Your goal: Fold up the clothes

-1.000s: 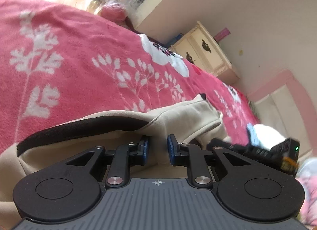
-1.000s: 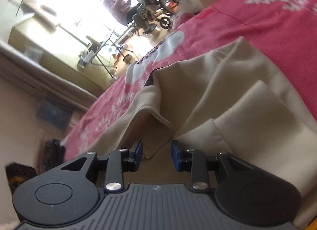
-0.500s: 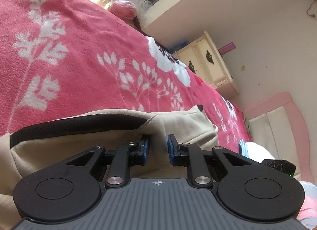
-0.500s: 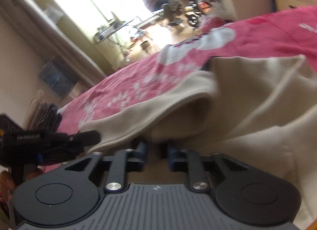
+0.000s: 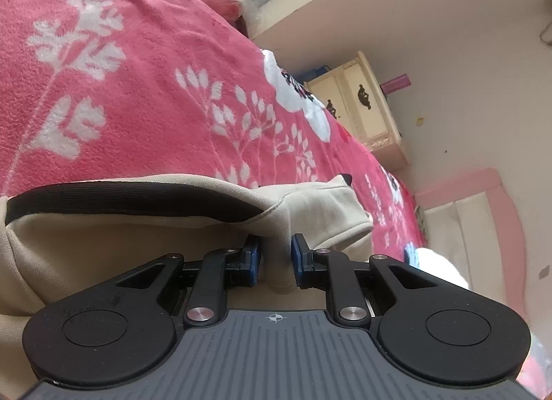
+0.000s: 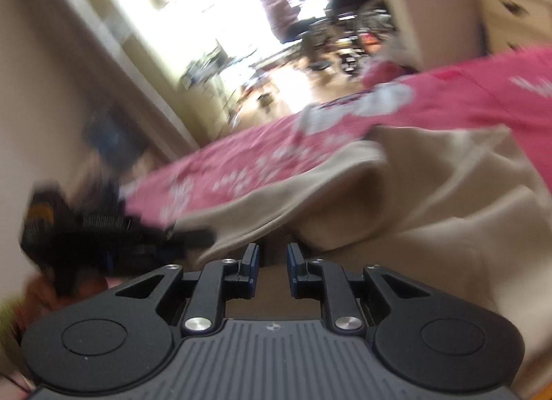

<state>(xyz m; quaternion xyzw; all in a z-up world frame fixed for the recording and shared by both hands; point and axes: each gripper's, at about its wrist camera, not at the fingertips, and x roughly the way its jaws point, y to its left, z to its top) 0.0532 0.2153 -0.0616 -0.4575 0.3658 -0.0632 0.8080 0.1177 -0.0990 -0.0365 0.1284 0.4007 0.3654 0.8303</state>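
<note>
Between the pads of the left gripper (image 5: 275,263) sits a bunched ridge of the beige garment (image 5: 103,248); the narrow gap is filled with cloth, so the fingers are clamped on it. Just beyond the left finger runs the garment's dark band (image 5: 131,198), and past the right finger a loose sleeve or cuff (image 5: 327,207) droops onto the pink floral blanket (image 5: 138,89).

The right gripper (image 6: 272,267) has the same beige garment (image 6: 431,227) between its pads, yet its jaws are opening a little, and the blur makes it hard to tell how firmly cloth is caught. If that hold is thin, the fabric may slide free mid-lift and the fold will collapse on that side.

Left of the right fingers, the other gripper appears as a dark smear, close by; the two tools could knock together if they converge.

Farther off, the drooping sleeve may drag on the fleecy blanket and fold crookedly.
</note>
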